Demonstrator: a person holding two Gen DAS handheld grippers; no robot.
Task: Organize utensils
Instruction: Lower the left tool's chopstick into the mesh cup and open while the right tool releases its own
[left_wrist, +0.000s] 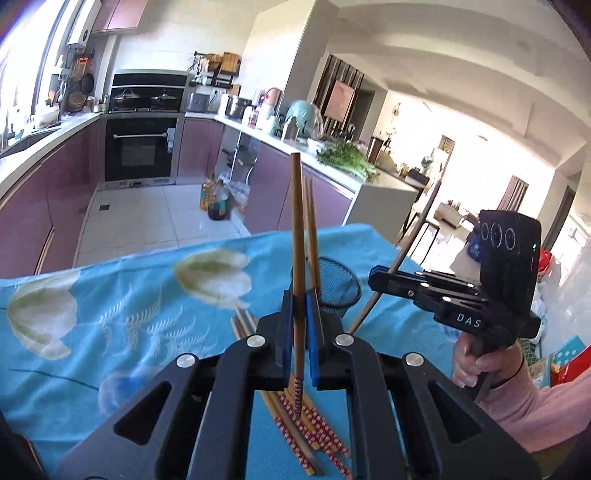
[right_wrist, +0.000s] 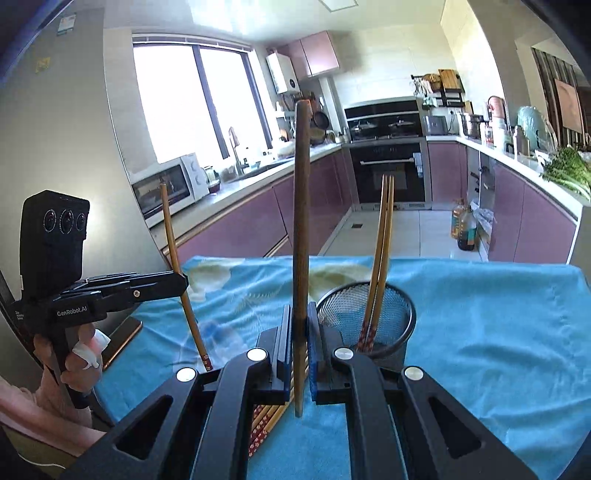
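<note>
On the left, the left tool (left_wrist: 299, 325) is seen from its own camera with its blue pads pinched tight on a single wooden chopstick (left_wrist: 297, 266), which is held nearly upright, its patterned end hanging at 6 o'clock below the pads. Beneath it, a loose pile of chopsticks (left_wrist: 310, 424) is left lying on the blue flowered cloth (left_wrist: 122, 306) that covers the counter, their red patterned ends fanned toward 5 o'clock. Just beyond the pads, toward 1 o'clock, the black mesh cup (left_wrist: 341, 286) is found standing on the cloth, with a pair of chopsticks (left_wrist: 312, 236) already upright inside it. Over at 3 o'clock, the right tool (left_wrist: 376, 280) is gripped by a hand (left_wrist: 476, 363) in a pink sleeve, and it is clamped on a second chopstick (left_wrist: 402, 251), tilted with its top toward 1 o'clock. From the right wrist camera the same is confirmed: that chopstick is squeezed upright between the closed pads, the mesh cup stands just at 1 o'clock of them, and the left tool is seen at 9 o'clock, pressed on its own chopstick.
</note>
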